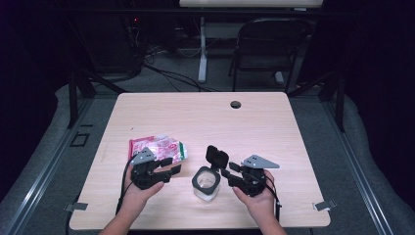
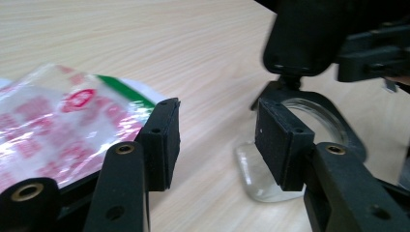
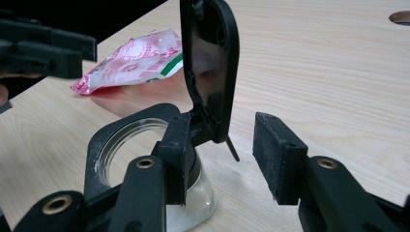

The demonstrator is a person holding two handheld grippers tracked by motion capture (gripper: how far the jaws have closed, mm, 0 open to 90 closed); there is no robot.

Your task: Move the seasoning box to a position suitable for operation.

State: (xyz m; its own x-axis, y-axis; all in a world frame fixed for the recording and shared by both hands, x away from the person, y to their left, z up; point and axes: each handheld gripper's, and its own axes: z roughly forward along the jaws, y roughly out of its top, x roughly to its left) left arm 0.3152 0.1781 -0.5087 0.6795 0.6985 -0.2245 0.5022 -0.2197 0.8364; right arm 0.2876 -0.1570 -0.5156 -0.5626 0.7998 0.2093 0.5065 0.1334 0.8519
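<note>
Your left gripper [image 1: 169, 169] is open, empty. The packet [image 1: 159, 148] lies just beyond it, long axis along the table's [image 1: 274, 127] near edge. The right gripper [image 1: 226, 172], open, flanks the jar's [image 1: 206, 183] raised lid [image 1: 217, 157].

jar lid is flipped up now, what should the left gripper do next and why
Probably close on the pink packet. The jar stands open with its lid upright on the hinge, and both the right gripper and the left gripper are open and hold nothing, so the packet beside the left one looks like the next thing to pick up.
</note>
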